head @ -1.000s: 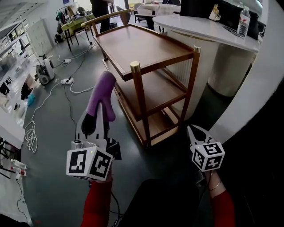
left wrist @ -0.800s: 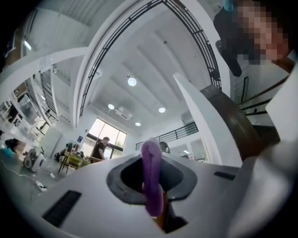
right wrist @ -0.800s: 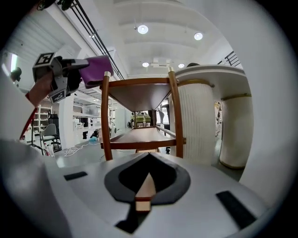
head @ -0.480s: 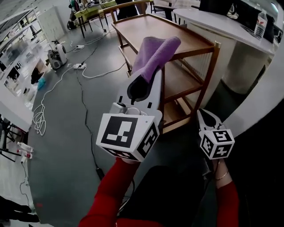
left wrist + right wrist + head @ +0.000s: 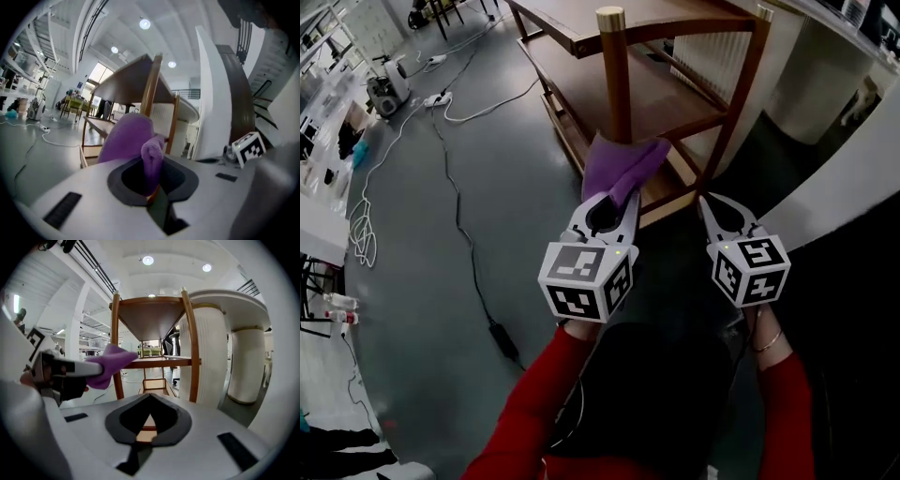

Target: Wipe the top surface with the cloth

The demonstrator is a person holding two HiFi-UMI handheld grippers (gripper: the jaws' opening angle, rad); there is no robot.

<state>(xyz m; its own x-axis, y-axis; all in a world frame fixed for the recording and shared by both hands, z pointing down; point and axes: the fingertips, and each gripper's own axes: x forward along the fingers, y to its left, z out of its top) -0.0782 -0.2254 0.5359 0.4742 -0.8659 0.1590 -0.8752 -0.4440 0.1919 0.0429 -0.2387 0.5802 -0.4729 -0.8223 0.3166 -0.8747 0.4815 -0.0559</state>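
Observation:
In the head view my left gripper (image 5: pixel 612 199) is shut on a purple cloth (image 5: pixel 623 162), which sticks out forward in a folded bunch. It is held low, in front of the wooden cart's near corner post (image 5: pixel 616 80) and about level with the lower shelf (image 5: pixel 675 94). Only the near edge of the cart's top surface (image 5: pixel 572 14) shows at the frame's top. The left gripper view has the cloth (image 5: pixel 125 140) filling the jaws, under the top's underside (image 5: pixel 124 79). My right gripper (image 5: pixel 711 201) is shut and empty, just right of the left one. Its view looks up at the cart (image 5: pixel 151 315) and the cloth (image 5: pixel 110 363).
Cables (image 5: pixel 455 211) and a power adapter (image 5: pixel 502 333) lie on the grey floor to the left. A white ribbed counter (image 5: pixel 830 66) stands right of the cart. Shelving and clutter (image 5: pixel 323 159) line the far left. A small machine (image 5: pixel 382 89) sits on the floor.
My left gripper has come down with the cloth from level with the cart's top to low beside the corner post. The view has tilted down and closer. The right gripper has barely moved.

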